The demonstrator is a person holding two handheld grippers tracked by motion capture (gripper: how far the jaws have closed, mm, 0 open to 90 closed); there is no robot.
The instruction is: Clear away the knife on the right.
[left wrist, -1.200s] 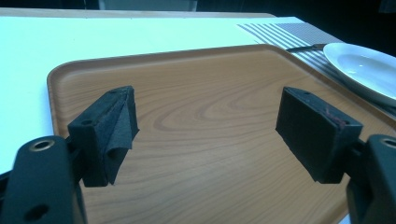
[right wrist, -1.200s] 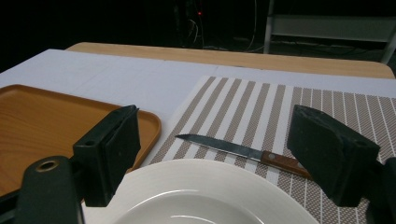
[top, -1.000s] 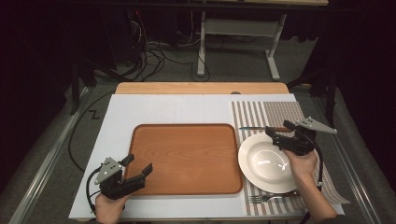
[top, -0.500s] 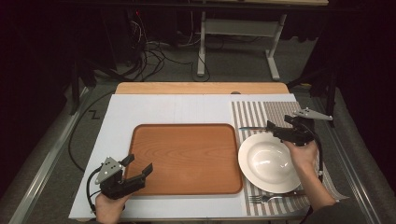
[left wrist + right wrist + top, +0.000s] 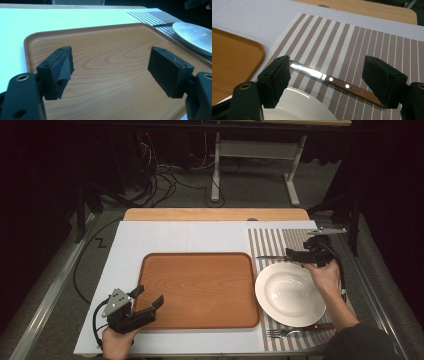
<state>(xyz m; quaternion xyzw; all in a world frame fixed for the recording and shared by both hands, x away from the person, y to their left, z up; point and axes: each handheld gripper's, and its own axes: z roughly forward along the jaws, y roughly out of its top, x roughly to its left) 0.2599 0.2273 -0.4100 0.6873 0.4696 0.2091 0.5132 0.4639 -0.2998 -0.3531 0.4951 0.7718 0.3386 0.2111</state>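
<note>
A wooden-handled knife point(image 5: 337, 82) lies flat on the striped placemat point(image 5: 352, 40), just beyond the white plate point(image 5: 290, 294). My right gripper point(image 5: 328, 63) is open, one jaw on either side of the knife and neither touching it. In the high view this right gripper point(image 5: 292, 255) hovers at the plate's far rim, beside the knife point(image 5: 270, 257). My left gripper point(image 5: 150, 295) stands open over the near left corner of the brown wooden tray point(image 5: 200, 290), and in its own view the left gripper point(image 5: 110, 65) has nothing between its jaws.
A fork point(image 5: 280, 332) and another dark-handled utensil point(image 5: 322, 325) lie on the placemat in front of the plate. A white mat point(image 5: 170, 237) covers the table under the tray. A bare wooden strip point(image 5: 215, 214) runs along the far edge.
My right gripper has moved from above the plate to its far rim and now straddles the knife. The left gripper has stayed put.
</note>
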